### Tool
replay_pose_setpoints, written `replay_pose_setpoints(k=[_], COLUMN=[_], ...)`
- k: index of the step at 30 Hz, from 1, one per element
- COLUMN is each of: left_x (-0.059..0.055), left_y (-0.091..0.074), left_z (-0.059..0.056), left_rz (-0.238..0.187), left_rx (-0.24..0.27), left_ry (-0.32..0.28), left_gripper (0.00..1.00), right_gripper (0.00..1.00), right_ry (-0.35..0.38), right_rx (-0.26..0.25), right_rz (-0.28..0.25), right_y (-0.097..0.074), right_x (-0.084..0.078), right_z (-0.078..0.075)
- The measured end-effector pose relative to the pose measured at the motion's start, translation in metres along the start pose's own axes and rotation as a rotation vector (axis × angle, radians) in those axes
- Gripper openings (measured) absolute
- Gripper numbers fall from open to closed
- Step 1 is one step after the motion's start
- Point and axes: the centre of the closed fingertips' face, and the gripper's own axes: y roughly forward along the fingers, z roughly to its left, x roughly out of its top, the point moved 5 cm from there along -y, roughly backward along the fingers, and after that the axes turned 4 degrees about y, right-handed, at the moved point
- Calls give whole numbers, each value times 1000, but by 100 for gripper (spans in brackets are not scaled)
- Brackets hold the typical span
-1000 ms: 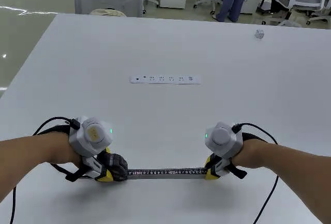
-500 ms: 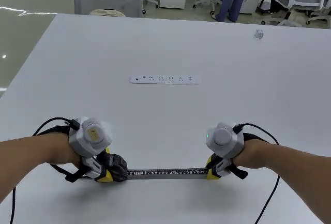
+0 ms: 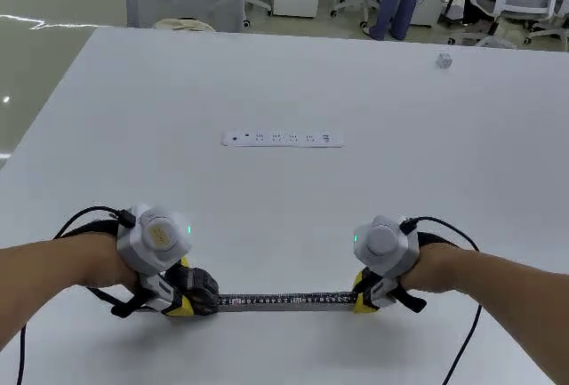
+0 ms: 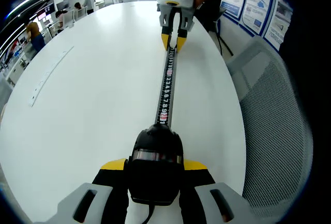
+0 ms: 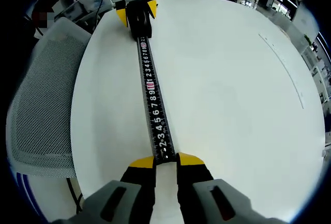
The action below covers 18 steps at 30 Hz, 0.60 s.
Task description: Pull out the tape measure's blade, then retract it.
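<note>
Near the front edge of the desk (image 3: 284, 65), our left gripper (image 4: 155, 164) was clamped on the tape measure case (image 4: 155, 146). Our right gripper (image 5: 165, 158) pinched the blade (image 5: 151, 94), apparently at its tip. We judged the pull-out done; retraction would need a slow, guided return.

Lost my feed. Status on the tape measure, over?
Left tongs shut on tape measure case. Right tongs shut on blade tip, blade out between them. Power strip far off.
</note>
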Motion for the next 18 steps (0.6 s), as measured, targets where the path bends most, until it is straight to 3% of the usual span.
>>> replay_pose_setpoints(k=[3,4,5,12,14,16,18], left_x=[0,0,0,1,-1,-6,-9], left_y=[0,0,1,1,2,1,-2], left_z=[0,1,0,1,1,-1,-1], left_rz=[-6,-7,-7,25,17,15,-18], left_rx=[0,-1,-2,-18,-4,-13,3], left_ry=[-3,-3,-1,21,-19,-43,-88], left_gripper=[35,35,35,36,38,47,58], right_gripper=[15,15,16,29,31,35,39], right_ry=[10,104,81,31,30,38,56], right_rx=[-16,-52,-32,-50,-57,-68,-73], right_rz=[-39,-40,-50,-76,-87,-99,-103], right_y=[0,1,2,1,-2,-4,-7], right_x=[2,1,3,8,10,11,11], right_z=[1,0,0,6,6,5,5])
